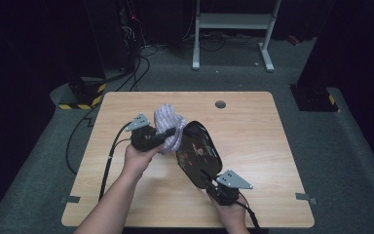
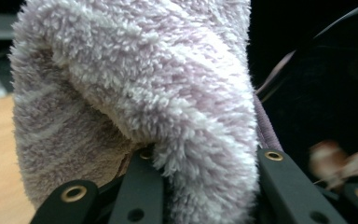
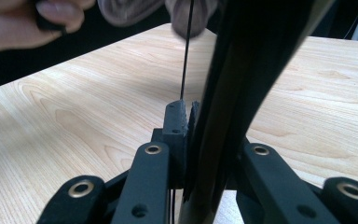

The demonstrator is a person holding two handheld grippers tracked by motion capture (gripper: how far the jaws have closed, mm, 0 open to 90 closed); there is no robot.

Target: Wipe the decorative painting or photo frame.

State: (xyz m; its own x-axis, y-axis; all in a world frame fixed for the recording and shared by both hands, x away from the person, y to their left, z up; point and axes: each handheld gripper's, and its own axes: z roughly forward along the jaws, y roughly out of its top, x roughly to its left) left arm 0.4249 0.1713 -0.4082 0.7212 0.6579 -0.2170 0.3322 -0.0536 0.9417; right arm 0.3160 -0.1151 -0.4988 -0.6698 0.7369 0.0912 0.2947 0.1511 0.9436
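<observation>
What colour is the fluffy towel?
The towel is pale lilac with whitish stripes, seen best in the left gripper view.

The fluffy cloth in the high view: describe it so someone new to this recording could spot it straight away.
On the wooden table, look just left of centre, where the left gripper meets a black oval tray held tilted by the right gripper. The fluffy cloth is bunched in the left jaws against the tray's upper edge. It alone is pale lilac and fuzzy.

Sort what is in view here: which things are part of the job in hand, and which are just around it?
In the job:
- fluffy lilac-and-white towel, clamped in the left gripper
- black oval tray with a printed picture, held tilted by its edge in the right gripper

Just around:
- light wooden table
- grey round cable cap in the tabletop
- white metal stand on the floor behind
</observation>
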